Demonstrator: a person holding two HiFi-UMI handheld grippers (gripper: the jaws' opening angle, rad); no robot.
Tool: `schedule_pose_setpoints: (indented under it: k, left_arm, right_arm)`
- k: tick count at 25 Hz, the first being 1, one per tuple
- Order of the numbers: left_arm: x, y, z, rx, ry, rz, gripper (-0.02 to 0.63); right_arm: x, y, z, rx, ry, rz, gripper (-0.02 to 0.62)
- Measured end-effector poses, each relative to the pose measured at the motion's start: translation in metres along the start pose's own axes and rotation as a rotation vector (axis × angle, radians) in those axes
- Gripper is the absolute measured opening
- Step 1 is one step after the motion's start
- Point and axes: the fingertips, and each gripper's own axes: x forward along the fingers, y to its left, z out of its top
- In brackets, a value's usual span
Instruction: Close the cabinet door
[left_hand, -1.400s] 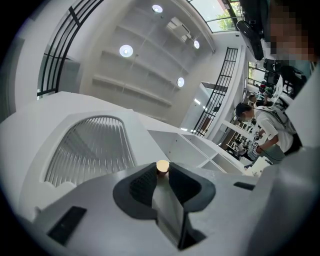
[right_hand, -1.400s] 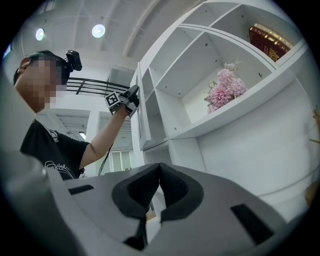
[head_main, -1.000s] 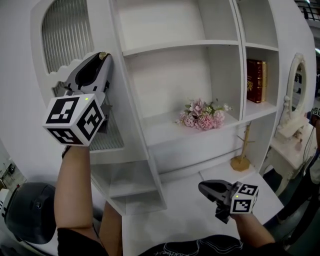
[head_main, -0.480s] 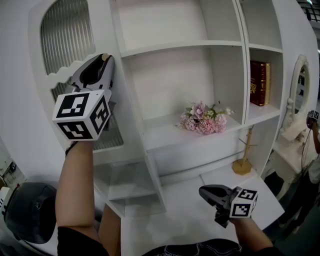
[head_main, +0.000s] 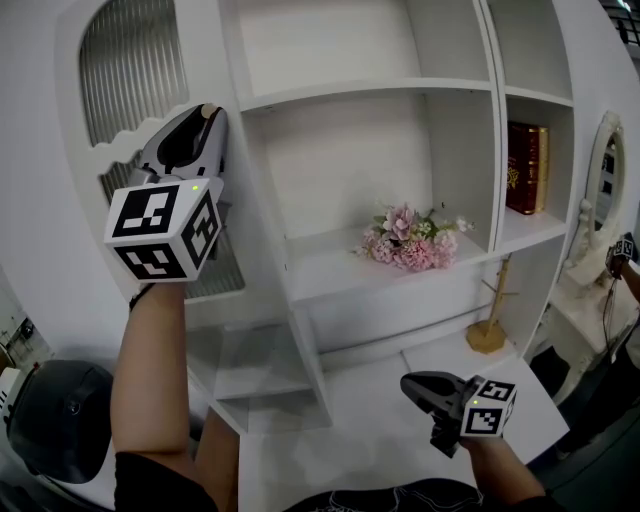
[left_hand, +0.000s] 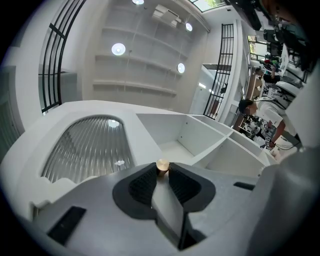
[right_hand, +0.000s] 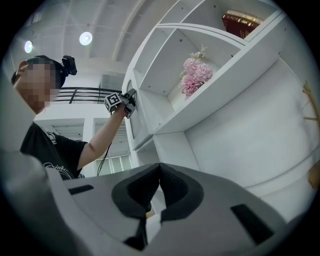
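"Where's the cabinet door (head_main: 130, 70)?"

"Right at the left gripper (head_main: 207, 116). It's pinching the door's little brass knob (left_hand: 162, 166), with the ribbed glass (left_hand: 90, 145) just beyond."

"And the right gripper (head_main: 409, 383)?"

"Closed on nothing, low over the tabletop (head_main: 350, 425), well apart from the door."

Head cam: steep down, near cabinet (head_main: 340, 170). L cam: tight on door (left_hand: 90, 147). R cam: low, upward. Shared: shelves (right_hand: 235, 65).

Matt white cabinet door (head_main: 62, 240), ribbed glass pane (head_main: 130, 62), brassy knob (left_hand: 162, 166).
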Motion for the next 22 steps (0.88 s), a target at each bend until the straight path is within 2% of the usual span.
schedule_pose_setpoints:
  k: [10, 14, 17, 22]
  left_arm:
    - [0.001, -0.003, -0.001, -0.058, 0.047, -0.081, 0.08]
    - [-0.003, -0.008, 0.001, -0.114, 0.047, -0.121, 0.142]
    - [-0.01, -0.003, 0.007, -0.135, 0.029, -0.118, 0.174]
    - [-0.036, -0.01, 0.007, -0.272, 0.01, -0.184, 0.187]
  right_arm:
    - [-0.003, -0.001, -0.006, 0.012, -0.01, 0.001, 0.008]
    - [-0.008, 0.002, -0.012, 0.033, -0.01, -0.012, 0.008]
    - [-0.01, 0.009, -0.012, 0.032, -0.011, -0.017, 0.008]
    - [-0.012, 0.027, -0.012, 0.017, -0.005, -0.026, 0.008]
